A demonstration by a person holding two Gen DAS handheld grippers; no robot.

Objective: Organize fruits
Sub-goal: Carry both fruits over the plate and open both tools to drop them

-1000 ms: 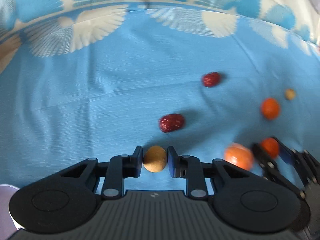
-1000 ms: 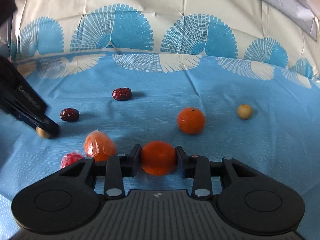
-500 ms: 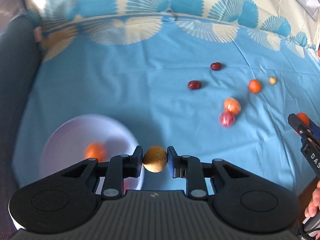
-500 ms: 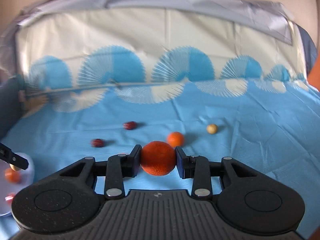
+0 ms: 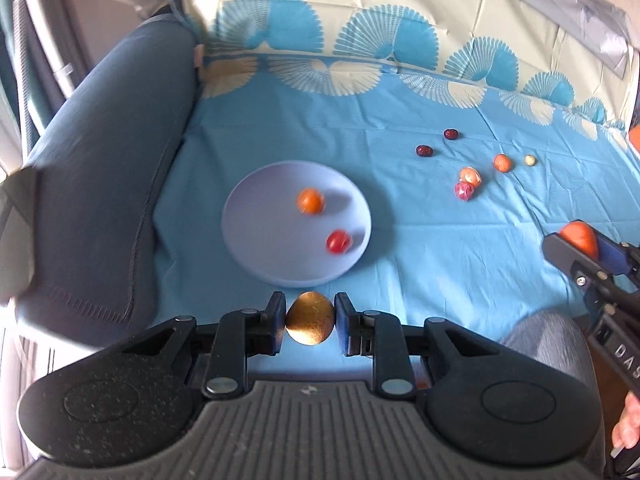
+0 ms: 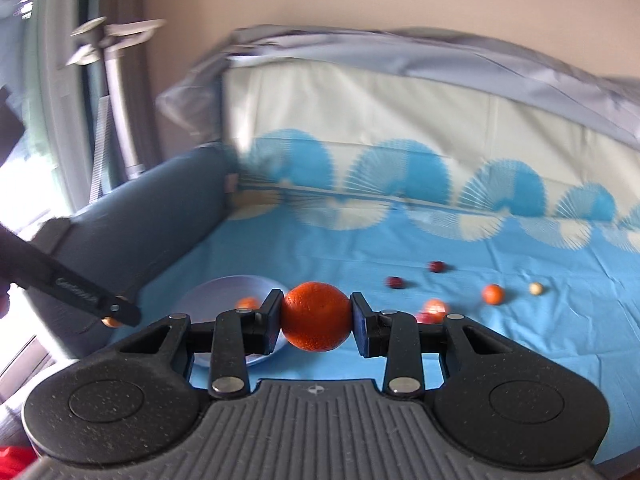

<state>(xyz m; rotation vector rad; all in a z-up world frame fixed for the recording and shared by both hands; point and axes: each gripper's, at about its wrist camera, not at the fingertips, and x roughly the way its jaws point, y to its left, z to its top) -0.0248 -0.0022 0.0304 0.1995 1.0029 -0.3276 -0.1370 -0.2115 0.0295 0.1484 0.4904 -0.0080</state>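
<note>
Both my claws have lifted away from the scattered fruit and swung toward the plate (image 5: 240,236), which was out of sight a second ago and now lies just ahead of my left claw (image 5: 310,324). That claw is pinching a small tan fruit (image 5: 309,322) between its pads, held above the blue cloth (image 5: 304,120) just short of the plate's near rim. My right claw (image 6: 316,318) is clamped on an orange (image 6: 315,316), held high and further back, with the plate low and to its left. On the plate sit one small orange fruit (image 5: 310,201) and a red one (image 5: 338,241). Six more pieces stay on the cloth, well apart from the plate: two dark dates (image 5: 424,151), a wrapped pair (image 5: 470,176), a small orange (image 5: 502,162) and a pale one (image 5: 530,160). My worry is the drop: the plate looks shallow, and round fruit let go from this height could bounce or roll off the rim, or knock the red one out, since it lies close to the edge. Both claws heading for one plate could also bump each other, so I judge the left should go first and low
</note>
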